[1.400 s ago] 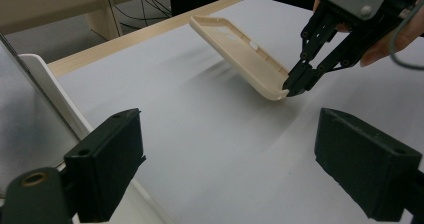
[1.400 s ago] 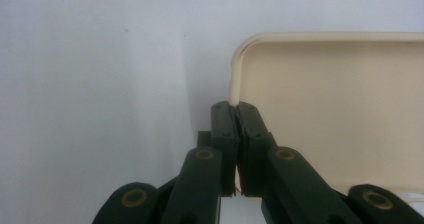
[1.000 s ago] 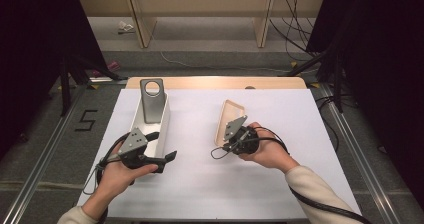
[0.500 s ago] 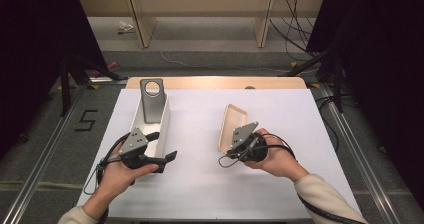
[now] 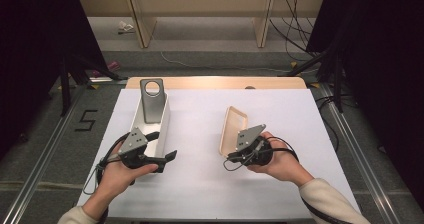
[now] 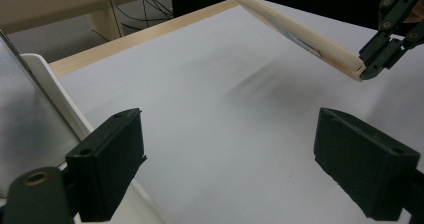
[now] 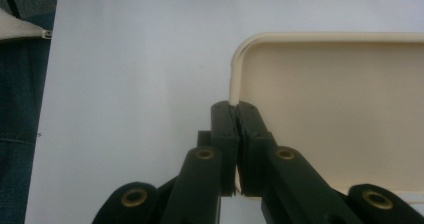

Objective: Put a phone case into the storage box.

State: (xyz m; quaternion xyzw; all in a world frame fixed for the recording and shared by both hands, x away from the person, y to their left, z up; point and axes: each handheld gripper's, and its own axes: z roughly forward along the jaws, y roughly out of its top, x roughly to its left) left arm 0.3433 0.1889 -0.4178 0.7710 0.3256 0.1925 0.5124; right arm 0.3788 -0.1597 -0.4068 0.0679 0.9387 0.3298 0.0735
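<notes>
A shallow cream tray (image 5: 232, 129) hangs tilted over the middle of the white table (image 5: 200, 184), raised on one long edge. My right gripper (image 5: 228, 156) is shut on its near corner; in the right gripper view the jaws pinch the tray's rim (image 7: 235, 106). The left gripper view shows the tray (image 6: 300, 34) edge-on, off the surface, with the right gripper (image 6: 372, 66) at its end. My left gripper (image 5: 169, 157) stands open, with nothing between its jaws (image 6: 235, 159), beside the near end of a white box (image 5: 160, 129).
A grey metal plate (image 5: 151, 101) with a round hole leans inside the white box, which runs along the table's left side. A wooden strip (image 5: 215, 82) borders the far edge. Cables and shelf legs lie on the floor beyond.
My right gripper has drawn the cream tray a little toward the person and to the right. The left hand and the white box have stayed put.
</notes>
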